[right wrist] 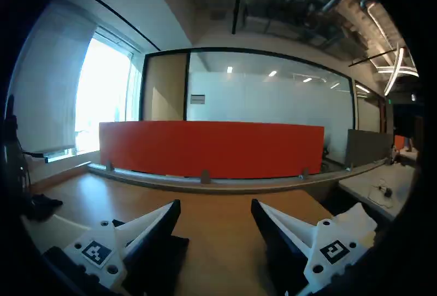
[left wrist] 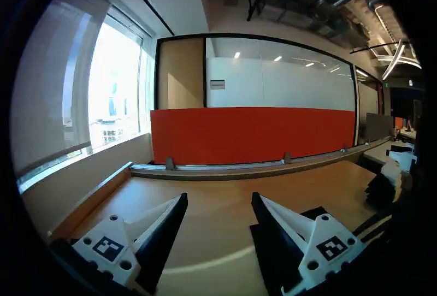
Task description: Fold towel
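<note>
As they hang over the desk (left wrist: pixel 306 181), left gripper (left wrist: pixel 218 196) and right gripper (right wrist: pixel 216 203) gape empty.

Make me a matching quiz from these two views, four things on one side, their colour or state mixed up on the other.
Things:
1. divider
2. desk top
3. left tongs
4. window

Colour or state:
A. open
B. orange-red
C. bright with daylight
D. light brown wood

Pairs: 1-B, 2-D, 3-A, 4-C
</note>
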A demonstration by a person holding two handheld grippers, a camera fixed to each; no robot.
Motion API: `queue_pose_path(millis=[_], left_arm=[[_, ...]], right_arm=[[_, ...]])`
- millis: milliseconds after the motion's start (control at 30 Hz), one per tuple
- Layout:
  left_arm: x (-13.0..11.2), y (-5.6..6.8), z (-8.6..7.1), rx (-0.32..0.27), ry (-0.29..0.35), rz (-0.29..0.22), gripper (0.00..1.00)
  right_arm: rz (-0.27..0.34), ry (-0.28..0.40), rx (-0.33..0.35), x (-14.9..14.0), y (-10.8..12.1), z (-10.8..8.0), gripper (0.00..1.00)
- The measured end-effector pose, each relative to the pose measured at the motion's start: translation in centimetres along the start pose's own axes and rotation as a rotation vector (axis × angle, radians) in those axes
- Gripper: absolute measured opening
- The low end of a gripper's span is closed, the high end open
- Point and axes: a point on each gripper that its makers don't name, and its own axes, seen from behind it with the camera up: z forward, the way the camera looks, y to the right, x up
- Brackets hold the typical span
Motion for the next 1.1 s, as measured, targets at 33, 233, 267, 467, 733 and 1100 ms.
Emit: queue_pose_path(millis=[33,233,267,467,733,1100], left_arm=[[0.3,0.2,0.0,-0.008,-0.005,0.000,0.86],[1.2,1.6,0.3,-0.067,-0.044,0.005,0.86],[1.2,1.9,0.3,-0.079,-0.052,0.007,0.86],[0.5,3.9,0.3,-0.169,-0.119,0.035,0.86],[-1.9,6.6,-0.3,-0.305,-0.234,0.082,0.86],[-5.3,7.8,-1.6,-0.396,-0.327,0.163,0.86]], right_arm=[[0.001,-0.003,0.005,0.4,0.0,0.0,1.00],[-0.024,-0.040,0.063,1.4,-1.0,0.2,1.00],[-0.032,-0.049,0.078,1.4,-1.2,0.2,1.00],[-0.093,-0.130,0.188,0.2,-3.4,-0.2,1.00],[-0.160,-0.265,0.325,-2.1,-5.6,-1.1,1.00],[-0.214,-0.362,0.442,-4.7,-7.3,-2.5,1.00]])
